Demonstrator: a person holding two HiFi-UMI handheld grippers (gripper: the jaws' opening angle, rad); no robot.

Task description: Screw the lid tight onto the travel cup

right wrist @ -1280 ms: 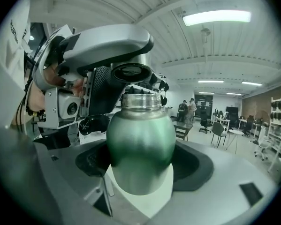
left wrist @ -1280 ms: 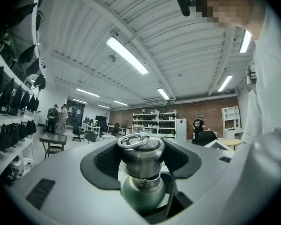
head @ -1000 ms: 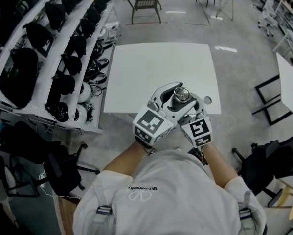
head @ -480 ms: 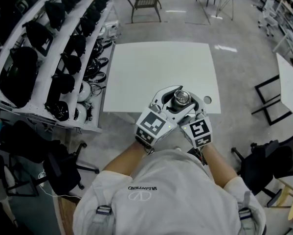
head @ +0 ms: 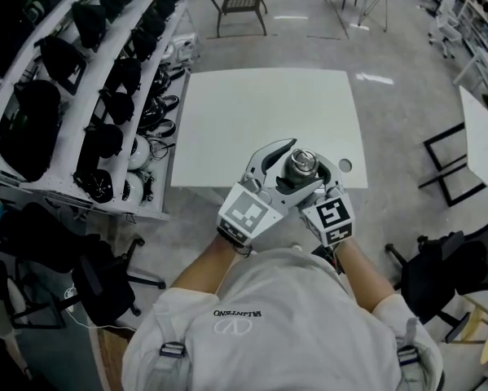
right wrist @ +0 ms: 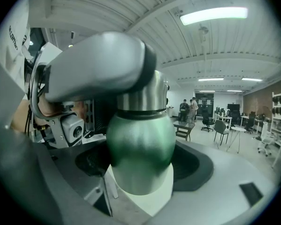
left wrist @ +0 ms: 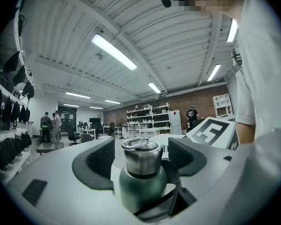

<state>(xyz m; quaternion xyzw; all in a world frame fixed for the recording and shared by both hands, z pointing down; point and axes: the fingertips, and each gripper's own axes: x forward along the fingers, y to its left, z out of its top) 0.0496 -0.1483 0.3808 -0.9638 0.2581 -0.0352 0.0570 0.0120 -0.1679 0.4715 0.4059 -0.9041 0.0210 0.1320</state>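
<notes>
The travel cup has a green body (right wrist: 140, 144) and a steel lid (left wrist: 141, 154) with a ring handle on top. In the head view the lid (head: 301, 164) shows over the near edge of the white table (head: 260, 112). My right gripper (right wrist: 142, 165) is shut on the green body, which fills the space between its pads. My left gripper (left wrist: 140, 156) stands around the lid from the other side. Its jaws are opening, with a gap on each side of the lid. Both marker cubes sit close together below the cup, and the cup's lower part is hidden.
A small round object (head: 345, 167) lies on the table near its front right corner. Shelves of dark bags and helmets (head: 105, 80) run along the left. A black office chair (head: 105, 287) stands at lower left, another white table (head: 484, 137) at the right.
The left gripper's jaws have spread away from the lid, and its marker cube has shifted slightly left. The cup and the right gripper have stayed in place.
</notes>
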